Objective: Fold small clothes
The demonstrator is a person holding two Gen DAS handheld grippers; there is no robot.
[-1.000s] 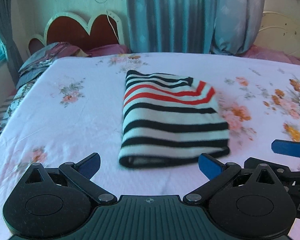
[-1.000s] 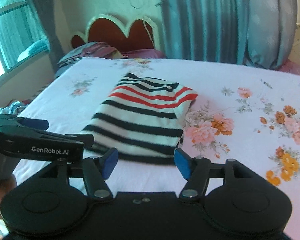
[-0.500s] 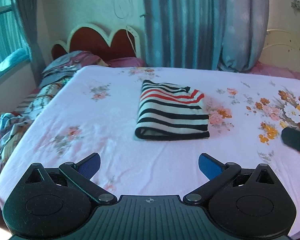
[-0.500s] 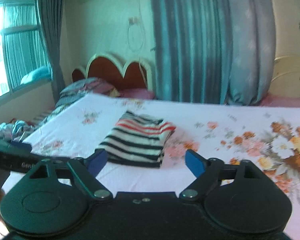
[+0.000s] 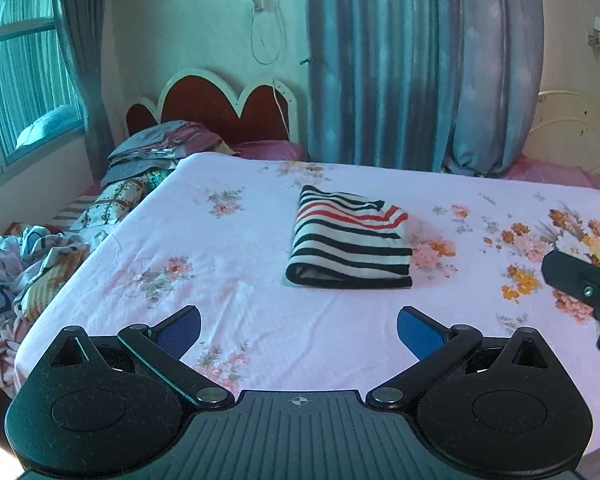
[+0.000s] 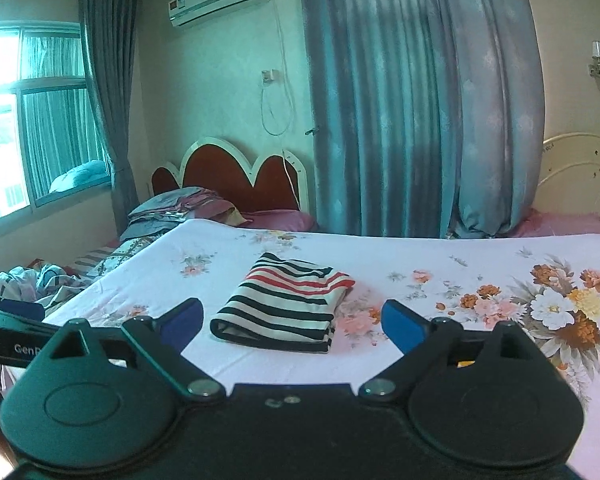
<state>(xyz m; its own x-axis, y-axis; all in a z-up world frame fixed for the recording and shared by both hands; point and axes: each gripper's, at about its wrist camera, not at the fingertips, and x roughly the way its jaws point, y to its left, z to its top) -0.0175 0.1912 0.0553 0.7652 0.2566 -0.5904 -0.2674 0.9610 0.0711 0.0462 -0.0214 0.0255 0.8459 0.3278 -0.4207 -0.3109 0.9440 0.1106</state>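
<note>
Soft knit striped garment (image 5: 350, 236), seemingly matt

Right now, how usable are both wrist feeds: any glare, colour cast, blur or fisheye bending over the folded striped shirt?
Left wrist view: sharp, teal cast on the walls, striped shirt evenly lit, curtain bowed by the lens. Right wrist view: window blown out white at the left edge, shirt still crisp, corners vignetted dark, bedsheet edge curved.

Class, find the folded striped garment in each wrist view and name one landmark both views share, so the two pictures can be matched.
Left wrist view: folded striped garment lies centre, slightly right, on the floral bedsheet.
Right wrist view: it lies centre-left, framed by the open blue fingertips.
Shared landmark: the red scalloped headboard, behind the garment to its left.
</note>
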